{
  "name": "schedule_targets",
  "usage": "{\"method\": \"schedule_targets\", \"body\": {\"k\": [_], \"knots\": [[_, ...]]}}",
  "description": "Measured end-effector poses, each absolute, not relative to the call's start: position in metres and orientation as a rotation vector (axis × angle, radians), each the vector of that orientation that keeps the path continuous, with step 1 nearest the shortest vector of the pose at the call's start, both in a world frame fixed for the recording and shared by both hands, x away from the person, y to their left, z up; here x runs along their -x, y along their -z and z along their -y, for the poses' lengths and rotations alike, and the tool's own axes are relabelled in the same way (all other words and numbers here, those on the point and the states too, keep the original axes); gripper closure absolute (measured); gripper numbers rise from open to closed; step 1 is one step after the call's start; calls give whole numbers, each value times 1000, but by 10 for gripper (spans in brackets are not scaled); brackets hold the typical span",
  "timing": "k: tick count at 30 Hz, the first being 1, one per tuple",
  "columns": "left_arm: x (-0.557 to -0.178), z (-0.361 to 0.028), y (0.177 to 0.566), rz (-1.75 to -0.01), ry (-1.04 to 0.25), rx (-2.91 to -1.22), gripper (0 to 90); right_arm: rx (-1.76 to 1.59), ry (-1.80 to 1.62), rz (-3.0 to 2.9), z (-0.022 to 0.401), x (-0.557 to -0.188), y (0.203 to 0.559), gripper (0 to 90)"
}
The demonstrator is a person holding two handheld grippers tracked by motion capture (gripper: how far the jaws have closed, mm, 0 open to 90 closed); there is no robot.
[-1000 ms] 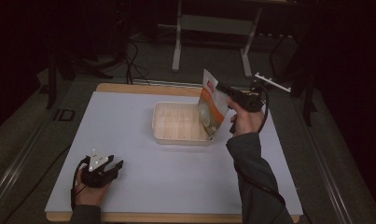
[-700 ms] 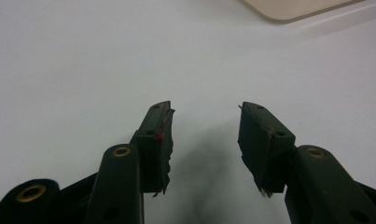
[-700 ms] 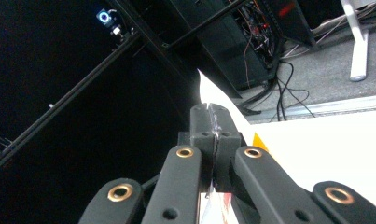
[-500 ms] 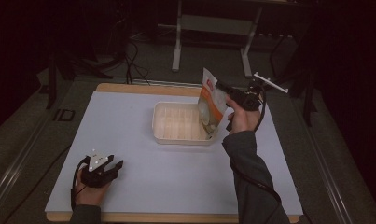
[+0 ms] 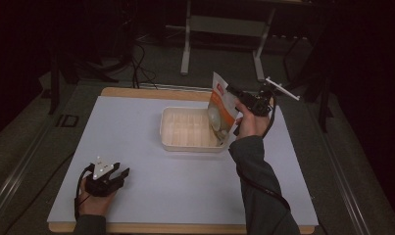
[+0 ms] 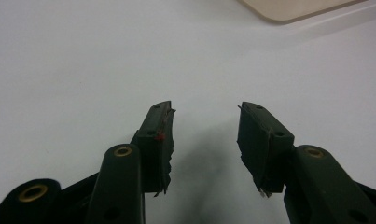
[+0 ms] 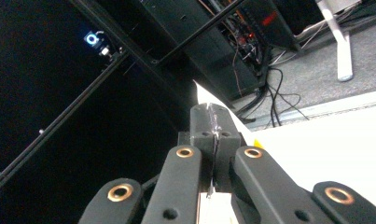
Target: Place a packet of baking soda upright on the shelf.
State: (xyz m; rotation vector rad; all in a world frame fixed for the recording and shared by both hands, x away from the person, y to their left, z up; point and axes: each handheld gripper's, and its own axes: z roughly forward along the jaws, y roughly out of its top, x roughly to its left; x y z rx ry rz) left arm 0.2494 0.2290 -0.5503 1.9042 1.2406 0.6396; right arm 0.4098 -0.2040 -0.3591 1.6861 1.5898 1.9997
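Note:
An orange and white pouch (image 5: pixel 219 108) hangs tilted over the right end of a pale plastic container (image 5: pixel 161 128), its lower end down inside. My right gripper (image 5: pixel 233 91) is shut on the pouch's upper edge; in the right gripper view the jaws (image 7: pixel 213 116) pinch a thin white edge of the pouch (image 7: pixel 202 96). My left gripper (image 5: pixel 120 176) rests on the table near the front left, open. Its jaws (image 6: pixel 204 114) have just been closing a little, with nothing between them, over bare white table (image 6: pixel 83 56).
The white table top (image 5: pixel 136 117) has a wooden rim at its far edge (image 5: pixel 136 92). Beyond it are a metal stand (image 5: pixel 187 44), cables and dark floor. A corner of the container (image 6: pixel 293 7) shows at the top of the left gripper view.
The right forearm has shifted slightly to the left with the pouch still held over the container. The left hand has stayed where it was.

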Motion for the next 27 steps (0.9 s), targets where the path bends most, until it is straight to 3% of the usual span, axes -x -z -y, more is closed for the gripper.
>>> {"method": "schedule_targets", "body": {"k": [27], "knots": [[-249,-230,550,-1238,-641,-1901,546,-1754,-2055,-1561,174,-419,365,900]]}}
